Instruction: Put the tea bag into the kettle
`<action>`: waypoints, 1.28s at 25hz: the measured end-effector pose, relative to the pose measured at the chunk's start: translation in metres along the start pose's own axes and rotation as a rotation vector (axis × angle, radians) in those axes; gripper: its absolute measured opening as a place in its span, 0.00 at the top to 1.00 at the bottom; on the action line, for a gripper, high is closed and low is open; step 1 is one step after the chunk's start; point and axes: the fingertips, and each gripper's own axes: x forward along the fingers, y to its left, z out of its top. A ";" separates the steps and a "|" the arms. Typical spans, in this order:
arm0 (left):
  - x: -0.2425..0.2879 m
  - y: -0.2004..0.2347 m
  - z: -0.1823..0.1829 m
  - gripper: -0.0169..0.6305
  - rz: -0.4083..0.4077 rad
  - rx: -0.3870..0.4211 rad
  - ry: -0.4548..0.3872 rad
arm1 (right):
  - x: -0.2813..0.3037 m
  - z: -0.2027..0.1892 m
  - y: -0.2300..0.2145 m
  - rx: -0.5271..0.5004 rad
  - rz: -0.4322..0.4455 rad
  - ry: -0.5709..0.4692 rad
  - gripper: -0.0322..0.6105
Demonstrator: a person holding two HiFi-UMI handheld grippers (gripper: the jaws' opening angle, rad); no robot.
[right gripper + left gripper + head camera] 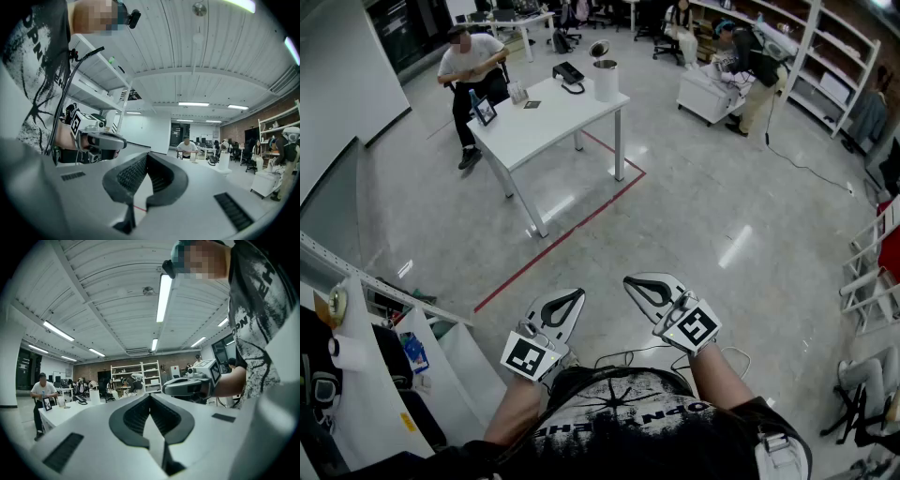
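**Not at the table yet: tips for the walk-up**

So the job hasn't really started. Both tongs are held level in front of the person's belly, well apart from anything worth grabbing. The left gripper (574, 298) is clenched with its tips meeting and nothing in it. The right gripper (634, 284) is the same, squeezed closed and empty.

The kettle (606, 80) is the white cylinder at the far right corner of the white table (548, 122), across the floor past the red line (572, 225). Its lid looks flipped up, which would be handy. Just beside it along the far edge sits a black desk phone (569, 73). As for the tea bag, I honestly can't pick it out from here. There's a small dark flat thing (532, 104) mid-tabletop and a few bits near the left corner by the seated person (472, 58), but they're all too small to call.

What I'd do:
- Walk right up to the near edge first; don't reach from a distance.
- Get the head camera over the tabletop so the bag can actually be found.
- Release one set of jaws before coming down, then pinch the bag lightly. It's flimsy and will probably swing.
- Keep the other tong free to steady the kettle if it wants to slide.
- Mind the phone next to the kettle, and check the lid really is up before carrying the bag over.
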 end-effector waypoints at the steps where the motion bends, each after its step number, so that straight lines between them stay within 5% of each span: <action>1: 0.000 0.000 0.000 0.96 0.001 0.000 -0.003 | 0.000 0.001 -0.002 -0.008 0.000 -0.002 0.94; 10: -0.002 -0.013 0.002 0.95 -0.008 -0.012 -0.014 | -0.008 0.008 0.003 -0.033 0.018 -0.016 0.94; 17: -0.004 -0.019 0.004 0.96 -0.001 -0.038 -0.012 | -0.013 0.006 0.005 0.049 0.025 -0.051 0.94; 23: -0.009 -0.016 -0.032 0.96 0.003 -0.075 0.061 | -0.003 -0.015 0.009 0.063 0.053 -0.007 0.94; 32: 0.003 0.064 -0.052 0.95 0.003 -0.106 0.049 | 0.074 -0.040 -0.027 0.093 0.049 0.029 0.94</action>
